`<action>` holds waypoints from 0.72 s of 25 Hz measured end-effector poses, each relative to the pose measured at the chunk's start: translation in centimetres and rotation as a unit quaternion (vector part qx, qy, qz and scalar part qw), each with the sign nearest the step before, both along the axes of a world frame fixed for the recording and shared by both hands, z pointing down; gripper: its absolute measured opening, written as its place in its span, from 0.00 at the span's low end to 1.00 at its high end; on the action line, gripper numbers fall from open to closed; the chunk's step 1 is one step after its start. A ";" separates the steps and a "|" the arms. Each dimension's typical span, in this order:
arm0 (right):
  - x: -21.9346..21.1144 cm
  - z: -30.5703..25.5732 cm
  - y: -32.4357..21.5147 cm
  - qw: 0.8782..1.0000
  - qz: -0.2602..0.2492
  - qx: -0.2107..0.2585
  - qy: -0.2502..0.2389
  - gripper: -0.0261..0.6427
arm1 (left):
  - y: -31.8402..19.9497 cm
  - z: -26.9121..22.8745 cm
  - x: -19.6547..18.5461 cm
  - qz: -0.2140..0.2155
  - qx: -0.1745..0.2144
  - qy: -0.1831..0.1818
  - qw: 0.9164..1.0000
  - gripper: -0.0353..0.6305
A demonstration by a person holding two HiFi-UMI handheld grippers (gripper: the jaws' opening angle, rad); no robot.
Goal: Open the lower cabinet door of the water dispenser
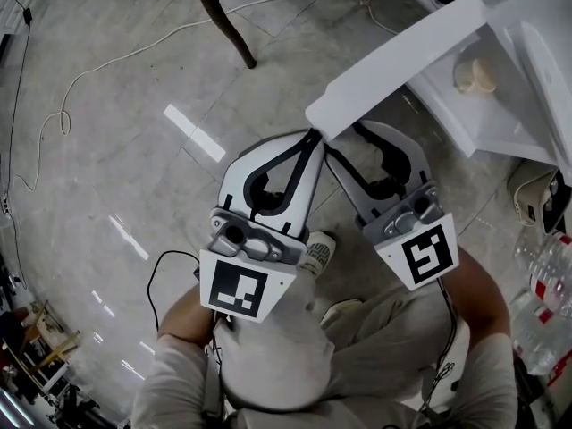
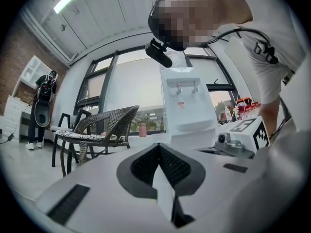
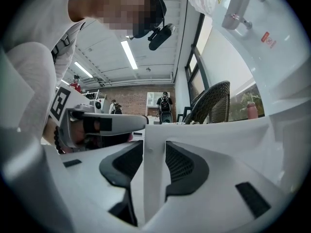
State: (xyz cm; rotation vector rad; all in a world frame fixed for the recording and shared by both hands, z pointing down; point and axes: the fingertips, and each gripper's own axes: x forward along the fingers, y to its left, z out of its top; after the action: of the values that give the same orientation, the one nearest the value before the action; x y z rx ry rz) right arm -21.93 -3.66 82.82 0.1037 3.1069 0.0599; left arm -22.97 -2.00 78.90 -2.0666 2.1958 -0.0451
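The dispenser's white lower cabinet door (image 1: 402,56) stands swung out over the floor, with the open cabinet (image 1: 500,123) behind it at the right. My right gripper (image 1: 347,143) reaches in under the door's free end. In the right gripper view the door's edge (image 3: 153,178) runs between both pads and my right gripper (image 3: 154,147) is shut on it. My left gripper (image 1: 313,138) sits beside it at the door's corner, tips together with nothing between them. The left gripper view shows my left gripper (image 2: 159,147) shut, with the dispenser's top (image 2: 187,101) ahead.
A wicker chair (image 2: 102,125) stands to the left, its leg (image 1: 228,25) on the tiled floor near a white cable (image 1: 134,47). Water bottles (image 1: 545,284) lie at the right. A pale object (image 1: 474,74) sits inside the cabinet. People (image 2: 43,106) stand far back.
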 end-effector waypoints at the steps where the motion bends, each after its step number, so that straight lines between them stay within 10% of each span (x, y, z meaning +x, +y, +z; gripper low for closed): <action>1: 0.5 0.2 0.0 1.000 0.002 -0.006 0.003 0.27 | 0.0 0.0 -0.1 -0.002 -0.001 0.001 1.000 0.06; 18: 10.1 -8.4 -3.3 0.992 0.124 -0.033 -0.012 0.07 | -0.5 -7.3 1.1 0.001 0.012 -0.008 1.000 0.06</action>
State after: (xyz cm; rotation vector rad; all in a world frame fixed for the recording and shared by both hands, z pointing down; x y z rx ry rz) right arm -11.85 -6.95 74.46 -0.2834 3.0754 -0.0364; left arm -21.87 -2.51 71.61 -2.0488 2.1739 -0.0353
